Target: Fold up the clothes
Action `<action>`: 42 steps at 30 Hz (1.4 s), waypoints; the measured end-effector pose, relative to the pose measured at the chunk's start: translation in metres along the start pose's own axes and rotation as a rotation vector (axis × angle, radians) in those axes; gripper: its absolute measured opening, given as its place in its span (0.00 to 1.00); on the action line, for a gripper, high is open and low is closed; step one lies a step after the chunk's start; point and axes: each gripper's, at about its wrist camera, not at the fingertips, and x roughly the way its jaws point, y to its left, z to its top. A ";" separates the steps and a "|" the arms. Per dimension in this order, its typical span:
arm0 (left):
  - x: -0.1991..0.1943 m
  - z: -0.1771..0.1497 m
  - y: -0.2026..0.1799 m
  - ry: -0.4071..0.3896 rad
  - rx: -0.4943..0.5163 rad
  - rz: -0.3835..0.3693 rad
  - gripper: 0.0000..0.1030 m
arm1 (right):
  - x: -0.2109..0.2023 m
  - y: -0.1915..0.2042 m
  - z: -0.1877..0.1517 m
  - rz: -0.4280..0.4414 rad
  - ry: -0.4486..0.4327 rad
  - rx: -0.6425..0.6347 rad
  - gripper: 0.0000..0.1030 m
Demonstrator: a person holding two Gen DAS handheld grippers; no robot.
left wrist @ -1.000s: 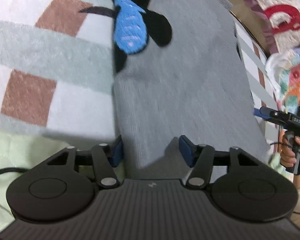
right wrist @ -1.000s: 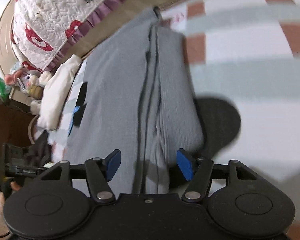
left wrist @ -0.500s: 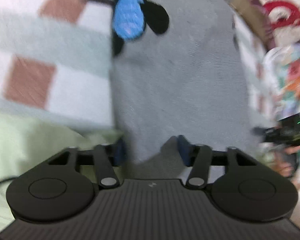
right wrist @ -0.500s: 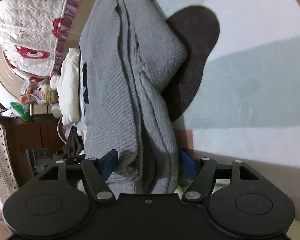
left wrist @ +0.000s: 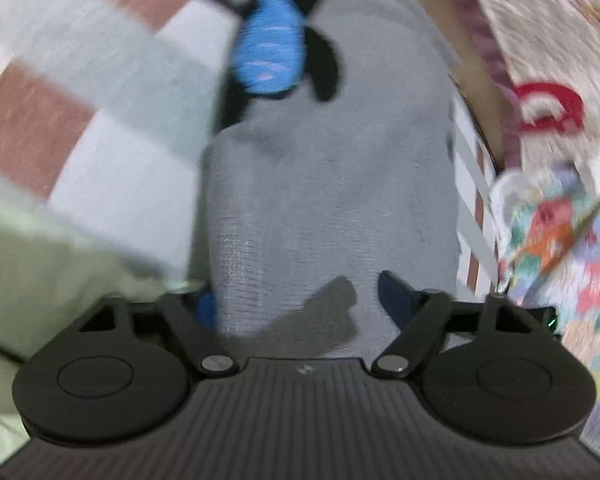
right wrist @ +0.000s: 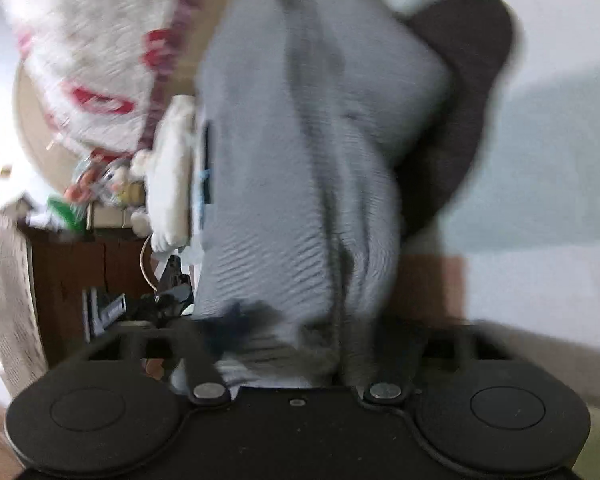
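The grey knit sweater (left wrist: 332,184) stretches lengthwise away from both tongs over the checked blanket (left wrist: 100,128), its near hem between the spread left tongs (left wrist: 300,300) and bunched in the right tongs (right wrist: 300,344), whose grip blur hides.

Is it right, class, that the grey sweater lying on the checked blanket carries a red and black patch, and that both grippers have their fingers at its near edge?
Not quite: the patch on the grey sweater is blue and black, not red, as the left wrist view shows. The rest holds: the sweater lies on the checked blanket, with the left gripper and right gripper at its near edge.
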 end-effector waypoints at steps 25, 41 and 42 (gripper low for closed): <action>-0.024 -0.012 -0.052 -0.022 0.185 -0.004 0.07 | -0.020 0.053 0.011 0.126 -0.079 -0.255 0.25; -0.022 0.006 -0.074 0.132 0.216 0.129 0.08 | -0.025 0.046 -0.003 0.209 -0.016 -0.028 0.25; -0.027 0.016 -0.080 0.107 0.231 0.129 0.08 | -0.028 0.054 0.006 0.208 -0.025 -0.051 0.25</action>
